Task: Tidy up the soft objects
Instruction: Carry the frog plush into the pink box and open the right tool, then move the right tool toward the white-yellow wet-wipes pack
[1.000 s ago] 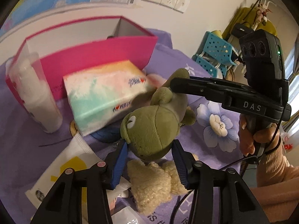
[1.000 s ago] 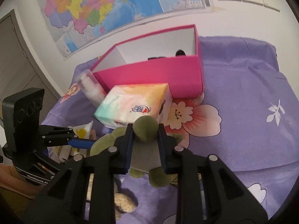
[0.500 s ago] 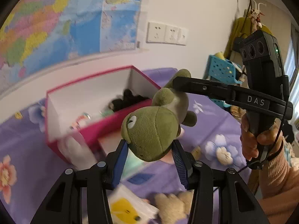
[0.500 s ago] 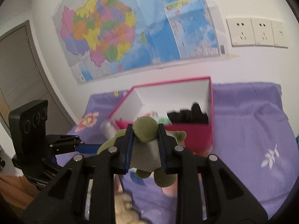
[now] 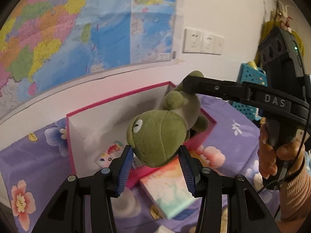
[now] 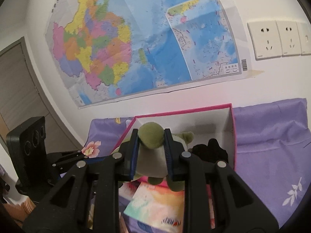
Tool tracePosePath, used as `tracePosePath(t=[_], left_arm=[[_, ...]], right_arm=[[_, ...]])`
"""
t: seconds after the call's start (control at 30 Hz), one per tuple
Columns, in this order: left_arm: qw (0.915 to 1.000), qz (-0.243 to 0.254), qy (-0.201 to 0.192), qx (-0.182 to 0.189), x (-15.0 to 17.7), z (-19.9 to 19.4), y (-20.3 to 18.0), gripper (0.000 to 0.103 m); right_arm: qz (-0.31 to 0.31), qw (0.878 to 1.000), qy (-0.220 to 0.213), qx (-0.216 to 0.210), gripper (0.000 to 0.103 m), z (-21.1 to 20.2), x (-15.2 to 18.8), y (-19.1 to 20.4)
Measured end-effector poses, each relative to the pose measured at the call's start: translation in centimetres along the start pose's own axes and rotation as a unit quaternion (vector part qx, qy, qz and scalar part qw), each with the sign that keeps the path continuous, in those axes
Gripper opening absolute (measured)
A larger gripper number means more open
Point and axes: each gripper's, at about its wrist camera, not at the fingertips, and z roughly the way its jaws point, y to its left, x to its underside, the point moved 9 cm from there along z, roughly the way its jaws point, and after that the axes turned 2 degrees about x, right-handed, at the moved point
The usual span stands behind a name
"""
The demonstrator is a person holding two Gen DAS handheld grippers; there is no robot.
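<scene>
A green plush frog (image 5: 159,134) hangs in the air over the near edge of an open pink box (image 5: 116,99). My left gripper (image 5: 155,151) is shut on its head, the blue pads (image 5: 125,165) pressing both cheeks. My right gripper (image 5: 191,85) comes in from the right, held by a hand (image 5: 272,155), and pinches the frog's rear end. In the right wrist view that right gripper (image 6: 151,136) is shut on the frog's green end (image 6: 150,130); its pale belly sags below. The left gripper (image 6: 85,155) shows at the left, the head hidden.
The pink box (image 6: 184,111) has white walls and holds black soft items (image 6: 210,151) and a small printed packet (image 5: 110,151). A pastel tissue pack (image 5: 167,184) lies just before it on the purple flowered cloth (image 6: 272,136). A map and wall sockets (image 6: 272,38) are behind.
Both grippers have lifted the frog off the cloth and carried it up toward the pink box. The beige plush, bottle and packets below have dropped out of view.
</scene>
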Motion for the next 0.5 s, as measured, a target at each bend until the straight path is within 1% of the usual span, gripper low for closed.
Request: tracePosePath(t=[0.2, 0.27, 0.33, 0.37, 0.4, 0.43, 0.5], left_arm=[[0.9993, -0.024, 0.015, -0.025, -1.1, 2.7, 2.4, 0.047], [0.9984, -0.035, 0.023, -0.037, -1.4, 3.9, 3.3, 0.047], [0.9959, -0.047, 0.031, -0.07, -1.4, 4.8, 4.5, 0.053], [0.9945, -0.054, 0.038, -0.081, -1.2, 5.0, 5.0, 0.058], [0.9928, -0.064, 0.043, -0.092, -0.9, 5.2, 5.6, 0.058], [0.9928, -0.067, 0.04, -0.09, -0.6, 5.1, 5.8, 0.058], [0.9931, -0.073, 0.029, -0.087, -0.2, 4.3, 6.0, 0.058]], right_arm=[[0.009, 1.0, 0.01, 0.022, 0.027, 3.4, -0.8, -1.1], [0.008, 0.999, 0.009, 0.037, 0.029, 4.3, -1.0, -1.7], [0.017, 0.998, 0.01, 0.054, 0.029, 5.2, -1.0, -2.6], [0.022, 0.998, 0.013, 0.06, 0.029, 5.4, -0.8, -3.0], [0.03, 0.997, 0.015, 0.063, 0.03, 5.5, -0.6, -3.4], [0.036, 0.997, 0.015, 0.061, 0.033, 5.4, -0.4, -3.6], [0.032, 0.997, 0.02, 0.061, 0.034, 4.8, 0.2, -3.6]])
